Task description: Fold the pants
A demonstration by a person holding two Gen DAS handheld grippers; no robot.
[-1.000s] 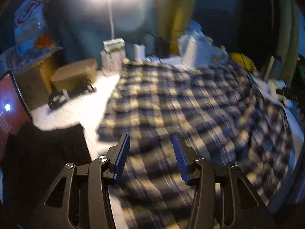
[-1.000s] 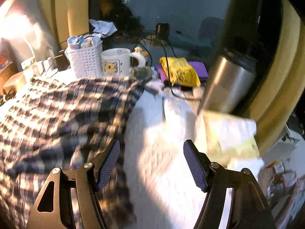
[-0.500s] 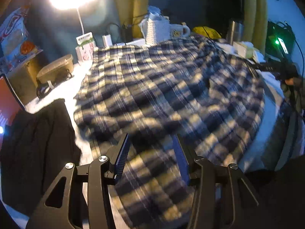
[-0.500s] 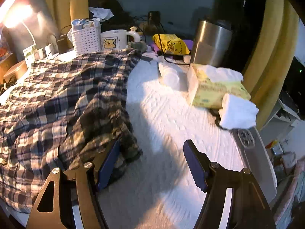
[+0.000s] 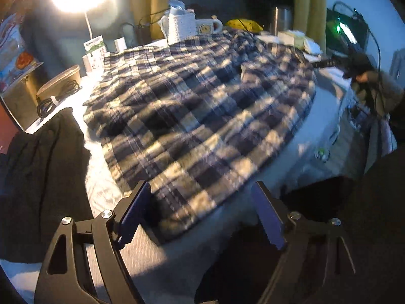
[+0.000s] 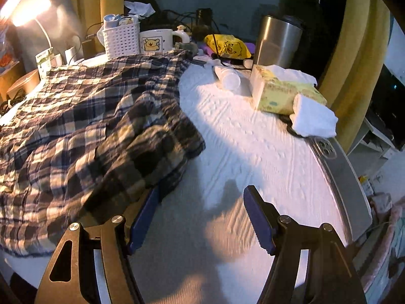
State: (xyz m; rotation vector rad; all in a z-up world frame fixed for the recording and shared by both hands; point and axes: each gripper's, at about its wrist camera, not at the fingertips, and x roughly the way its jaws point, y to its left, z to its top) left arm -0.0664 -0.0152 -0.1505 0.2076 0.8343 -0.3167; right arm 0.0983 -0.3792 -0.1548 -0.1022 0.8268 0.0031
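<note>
1. Both grippers stand with jaws spread and nothing between them: the left gripper hovers over the near corner of the pants, and the right gripper sits at their right edge, its left finger just under or against a hanging fold – which of the two I cannot tell.
2. Plaid pants lie spread across the white table, rumpled and doubled over on the right side; the far end reaches the basket and mug.
3. Risk one: closing on a single layer. Where the cloth is bunched, a pinch may take only the top ply, and the fold would drag the rest askew.
4. Risk two: the near hem lies close to the table edge, so a slack grip or a pull towards the person could let the weight slide the garment off.
5. Risk three: clutter. A lift or sweep towards the back could snag the mug, the basket or the cables behind them – the mug looks easiest to tip.
6. Risk four: on the right, the tissue box, a lying bottle and the steel tumbler stand near the open landing space, and a wide swing could knock them.
7. Risk five: a black cloth lies beside the left corner and could be caught up with the hem
</note>
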